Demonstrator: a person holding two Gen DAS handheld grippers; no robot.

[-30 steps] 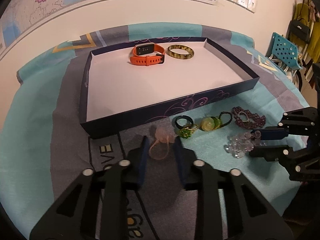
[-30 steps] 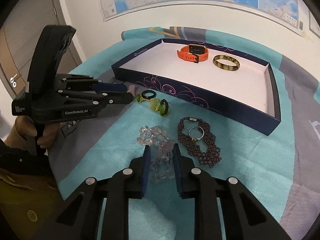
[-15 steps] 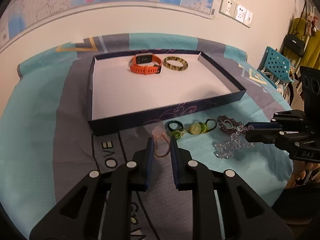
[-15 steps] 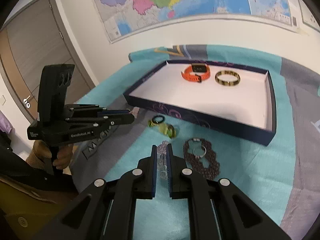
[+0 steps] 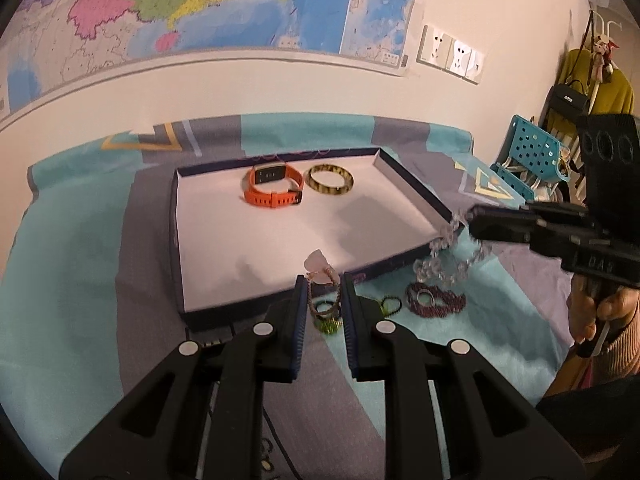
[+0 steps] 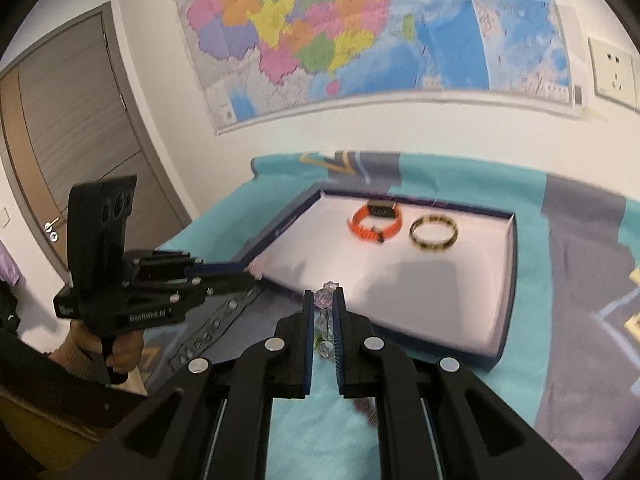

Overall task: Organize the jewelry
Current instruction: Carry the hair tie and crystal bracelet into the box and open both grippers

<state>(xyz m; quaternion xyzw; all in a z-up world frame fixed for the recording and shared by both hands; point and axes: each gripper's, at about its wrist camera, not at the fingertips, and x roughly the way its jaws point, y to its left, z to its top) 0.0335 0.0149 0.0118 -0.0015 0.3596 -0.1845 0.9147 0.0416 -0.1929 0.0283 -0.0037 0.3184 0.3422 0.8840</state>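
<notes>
My left gripper (image 5: pixel 324 286) is shut on a pink cord bracelet (image 5: pixel 320 276) with a pale pink stone, held above the near edge of the dark blue tray (image 5: pixel 224 312). My right gripper (image 6: pixel 323 300) is shut on a clear crystal bead bracelet (image 6: pixel 326 300); in the left wrist view the bracelet (image 5: pixel 448 256) dangles by the tray's right corner. Inside the tray lie an orange watch (image 5: pixel 274 186) and a yellow-black bangle (image 5: pixel 330 179). A maroon beaded bracelet (image 5: pixel 436 300) and green rings (image 5: pixel 328 322) lie on the cloth.
A teal and grey cloth (image 5: pixel 80 280) covers the table. A map and wall sockets (image 5: pixel 450 58) are behind it. A blue perforated basket (image 5: pixel 532 152) and hanging clothes stand at the right. A wooden door (image 6: pixel 60 128) is at the left.
Both grippers have lifted off the cloth with their bracelets and moved toward the tray. The crystal bracelet now hangs in the air by the tray's right corner.
</notes>
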